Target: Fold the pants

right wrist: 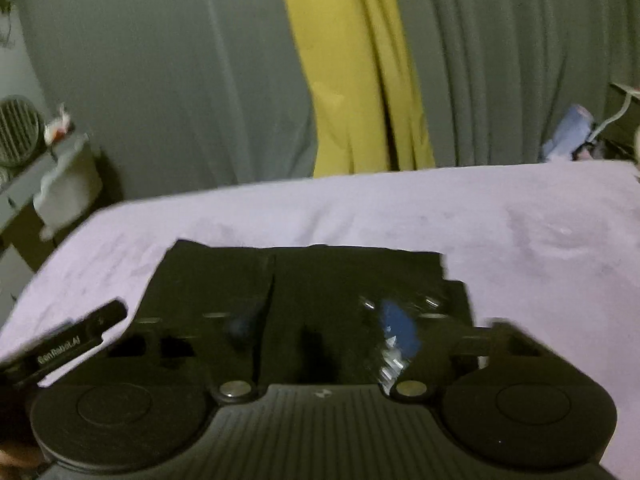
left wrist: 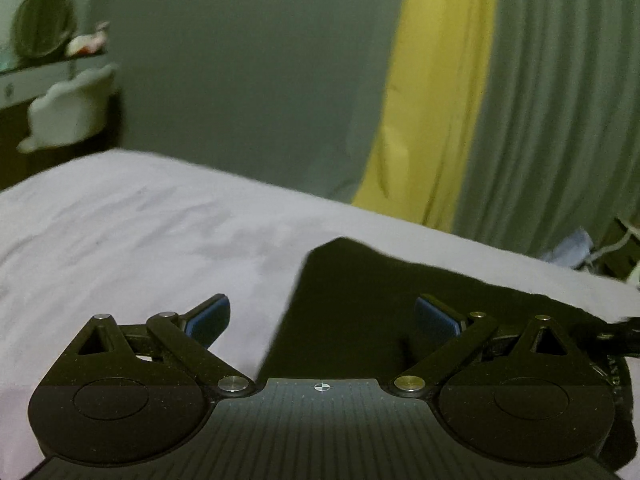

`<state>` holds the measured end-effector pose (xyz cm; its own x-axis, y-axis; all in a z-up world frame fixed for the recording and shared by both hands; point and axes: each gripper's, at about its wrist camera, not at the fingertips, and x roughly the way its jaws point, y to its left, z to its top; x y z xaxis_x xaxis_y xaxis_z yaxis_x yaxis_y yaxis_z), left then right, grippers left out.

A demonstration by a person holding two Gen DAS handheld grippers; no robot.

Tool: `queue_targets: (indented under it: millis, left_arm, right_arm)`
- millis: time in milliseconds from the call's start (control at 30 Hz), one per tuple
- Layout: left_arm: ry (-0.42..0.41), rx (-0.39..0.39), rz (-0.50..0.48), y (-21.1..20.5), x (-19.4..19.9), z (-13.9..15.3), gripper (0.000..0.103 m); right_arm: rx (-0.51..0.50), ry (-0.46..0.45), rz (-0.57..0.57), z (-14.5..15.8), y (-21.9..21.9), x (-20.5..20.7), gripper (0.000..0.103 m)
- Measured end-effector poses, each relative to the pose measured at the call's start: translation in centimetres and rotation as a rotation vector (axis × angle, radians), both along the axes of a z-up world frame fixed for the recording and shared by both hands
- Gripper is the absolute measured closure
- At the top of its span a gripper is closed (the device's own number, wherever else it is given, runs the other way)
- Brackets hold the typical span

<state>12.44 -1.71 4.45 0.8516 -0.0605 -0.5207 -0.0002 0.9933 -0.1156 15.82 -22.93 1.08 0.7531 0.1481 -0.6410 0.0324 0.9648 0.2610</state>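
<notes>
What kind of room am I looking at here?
Most likely a bedroom: black pants lie on a bed with a pale lilac sheet, grey and yellow curtains hang behind it, and a small fan stands on a side shelf.

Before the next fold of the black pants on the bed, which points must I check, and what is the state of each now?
1. Left gripper open, nothing between its pads: ok.
2. Right gripper free of cloth: cannot tell, blurred.
3. Black pants lie flat on the lilac bed sheet: ok.
4. Pants edges lined up: not ok, one layer sticks out at the right.
5. Sheet around the pants bare: ok.
</notes>
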Motion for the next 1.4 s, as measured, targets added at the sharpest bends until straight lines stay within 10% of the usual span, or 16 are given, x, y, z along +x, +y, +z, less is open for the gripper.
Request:
queue_targets:
  millis: [200, 467, 667, 733, 900, 1400]
  left_arm:
    - [0.04, 0.189, -0.052, -3.3, 3.9, -3.5, 0.0]
    - [0.076, 0.02, -0.058, -1.0, 5.4, -7.1, 0.0]
    - [0.15, 0.022, -0.14, 0.1, 2.1, -5.2, 0.0]
    - [0.154, 0.058, -0.154, 0.0, 0.3, -5.3, 0.0]
    - [0.194, 0.078, -0.149, -0.1, -2.4, -4.9, 0.0]
    - [0.346, -0.188, -0.078, 3.4, -3.2, -5.7, 0.0]
  right_arm:
    - [-0.106, 0.021, -0.033, -2.5, 0.7, 5.3, 0.057]
    - [-0.321, 0.005, 0.06, -8.1, 2.3, 6.8, 0.056]
    - [-0.176, 0.035, 0.078, -4.9, 0.0, 3.7, 0.048]
    - [-0.157, 0.054, 0.053, -4.1, -0.7, 1.2, 0.017]
    - [-0.028, 0.228, 0.0, -7.2, -2.9, -3.6, 0.015]
    - [0.208, 0.269, -0.092, -8.5, -7.6, -4.5, 0.004]
